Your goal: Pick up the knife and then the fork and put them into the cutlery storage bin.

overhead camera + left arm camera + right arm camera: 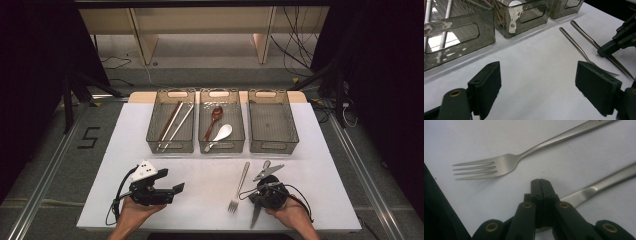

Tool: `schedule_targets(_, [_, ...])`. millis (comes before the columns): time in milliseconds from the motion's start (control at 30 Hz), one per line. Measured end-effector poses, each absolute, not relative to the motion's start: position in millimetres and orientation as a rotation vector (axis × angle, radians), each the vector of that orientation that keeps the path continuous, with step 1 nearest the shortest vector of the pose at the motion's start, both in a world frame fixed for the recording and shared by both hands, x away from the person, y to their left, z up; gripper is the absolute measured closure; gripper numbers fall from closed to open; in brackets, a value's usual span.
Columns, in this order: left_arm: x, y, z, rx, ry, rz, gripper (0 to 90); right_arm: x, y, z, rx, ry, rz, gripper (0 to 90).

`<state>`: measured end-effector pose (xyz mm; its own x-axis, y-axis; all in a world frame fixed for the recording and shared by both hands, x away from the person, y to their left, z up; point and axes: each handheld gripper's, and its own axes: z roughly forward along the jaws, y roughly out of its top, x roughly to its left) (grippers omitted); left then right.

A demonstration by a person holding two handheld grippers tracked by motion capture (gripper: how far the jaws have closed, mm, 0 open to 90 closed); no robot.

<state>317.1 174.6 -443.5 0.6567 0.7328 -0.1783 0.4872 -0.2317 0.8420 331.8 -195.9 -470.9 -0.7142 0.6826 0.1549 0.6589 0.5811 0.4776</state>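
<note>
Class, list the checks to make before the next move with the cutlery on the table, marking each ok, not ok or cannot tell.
1. Right gripper open for a pickup: not ok, jaws shut.
2. Knife between its jaws: not ok, it lies beneath them.
3. Fork clear of the knife: ok.
4. Left gripper open: ok.
5. Right-hand bin empty: ok.

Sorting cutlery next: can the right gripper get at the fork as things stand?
Probably yes: the fork lies bare on the table just beside the right gripper, nothing between them. Its jaws are shut, though, and the knife runs under them.
</note>
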Motion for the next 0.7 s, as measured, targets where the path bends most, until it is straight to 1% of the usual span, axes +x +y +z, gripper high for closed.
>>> schedule_targets(167, [317, 173, -443, 1.895, 0.957, 0.315, 20.5, 336, -199, -469, 1.16, 2.699, 0.825, 90.0])
schedule_targets(500, [317, 173, -444, 1.894, 0.959, 0.311, 20.5, 381, -214, -467, 1.235, 2.545, 0.841, 90.0])
schedule_targets(700, [317, 174, -444, 1.894, 0.961, 0.31, 20.5, 396, -215, -473, 1.249, 2.53, 0.812, 90.0])
